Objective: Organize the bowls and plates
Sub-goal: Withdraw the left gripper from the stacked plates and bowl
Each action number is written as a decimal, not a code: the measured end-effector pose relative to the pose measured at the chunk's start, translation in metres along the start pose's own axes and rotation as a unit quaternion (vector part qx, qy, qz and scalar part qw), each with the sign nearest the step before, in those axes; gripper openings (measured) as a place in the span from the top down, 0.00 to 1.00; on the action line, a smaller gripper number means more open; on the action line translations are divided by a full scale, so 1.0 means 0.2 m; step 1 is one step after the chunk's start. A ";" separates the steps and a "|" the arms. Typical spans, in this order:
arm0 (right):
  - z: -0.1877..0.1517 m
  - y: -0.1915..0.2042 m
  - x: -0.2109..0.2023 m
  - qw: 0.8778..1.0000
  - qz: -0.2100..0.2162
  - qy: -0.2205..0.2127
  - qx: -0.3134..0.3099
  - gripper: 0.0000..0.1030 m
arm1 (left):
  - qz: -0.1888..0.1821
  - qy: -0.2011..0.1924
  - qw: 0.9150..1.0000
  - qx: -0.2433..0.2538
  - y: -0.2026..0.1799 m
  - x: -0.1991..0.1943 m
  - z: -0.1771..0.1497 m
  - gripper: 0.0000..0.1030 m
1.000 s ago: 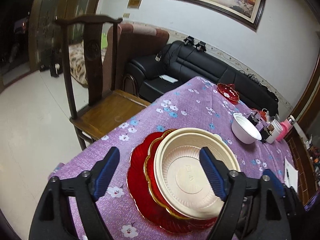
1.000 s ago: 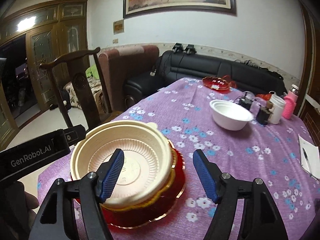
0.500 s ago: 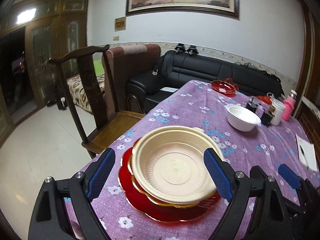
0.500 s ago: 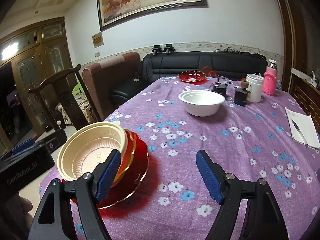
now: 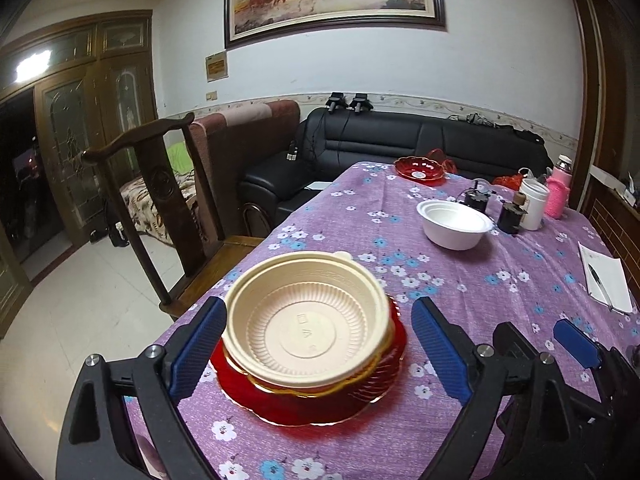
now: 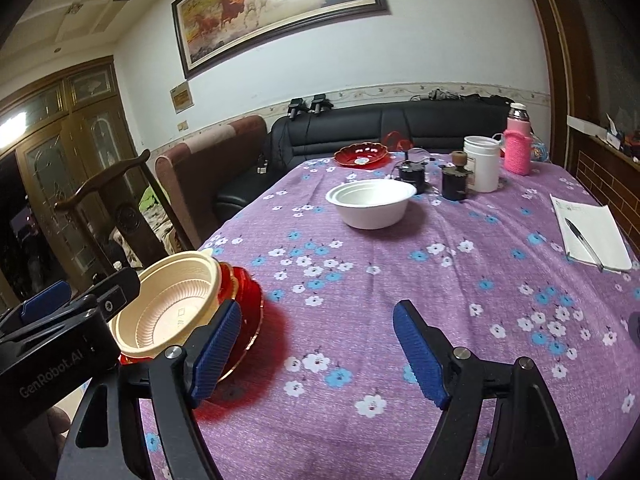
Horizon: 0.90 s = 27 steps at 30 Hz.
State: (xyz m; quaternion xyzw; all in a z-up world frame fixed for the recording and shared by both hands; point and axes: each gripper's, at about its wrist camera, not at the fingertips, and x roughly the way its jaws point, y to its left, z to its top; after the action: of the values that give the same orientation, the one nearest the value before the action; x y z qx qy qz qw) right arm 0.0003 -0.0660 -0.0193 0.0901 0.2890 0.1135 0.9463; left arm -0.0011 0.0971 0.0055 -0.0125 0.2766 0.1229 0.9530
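A cream ribbed bowl (image 5: 308, 328) sits on top of a stack of red plates (image 5: 320, 404) at the near left corner of the purple flowered tablecloth (image 5: 500, 272). My left gripper (image 5: 318, 350) faces this stack; its jaws are opening, the stack shows between the fingers, and the pads stay apart from it. To the right of the cream bowl (image 6: 172, 308), my right gripper (image 6: 318, 354) stands open over bare cloth with nothing between its fingers. Farther back stand white nested bowls (image 5: 454, 224) (image 6: 370, 204) and a red scalloped dish (image 5: 419, 168) (image 6: 361, 155).
A wooden chair (image 5: 160, 208) stands at the table's left edge, with a black sofa (image 5: 400, 140) behind. At the back right are a white jar (image 6: 482, 164), a pink bottle (image 6: 518, 148) and small dark pots (image 6: 454, 180). A notepad with a pen (image 6: 588, 232) lies at the right.
The left gripper has rolled level, drawn back from the stack and spread its fingers wider. The right gripper has swung right, off the cream bowl to bare cloth.
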 end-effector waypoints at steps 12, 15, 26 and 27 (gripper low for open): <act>0.01 -0.22 -0.08 0.999 -0.009 -0.010 0.041 0.19 | -0.064 0.002 0.998 0.005 -0.13 -0.09 0.01 0.09; 0.03 -0.27 -0.11 0.998 -0.015 -0.017 0.051 0.19 | -0.093 -0.002 0.996 -0.007 -0.13 -0.13 0.03 0.09; 0.12 -0.35 -0.20 0.998 -0.040 -0.034 0.047 0.17 | -0.137 0.018 0.990 0.000 -0.17 -0.14 0.08 0.09; 0.13 -0.35 -0.21 0.997 -0.043 -0.036 0.043 0.17 | -0.140 0.021 0.990 -0.002 -0.16 -0.13 0.08 0.09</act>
State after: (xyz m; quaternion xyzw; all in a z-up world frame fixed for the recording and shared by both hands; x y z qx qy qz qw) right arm -0.0064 -0.1466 0.0077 0.1218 0.2627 0.0566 0.9555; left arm -0.0064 0.0605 0.0325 -0.0558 0.2914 -0.0119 0.9549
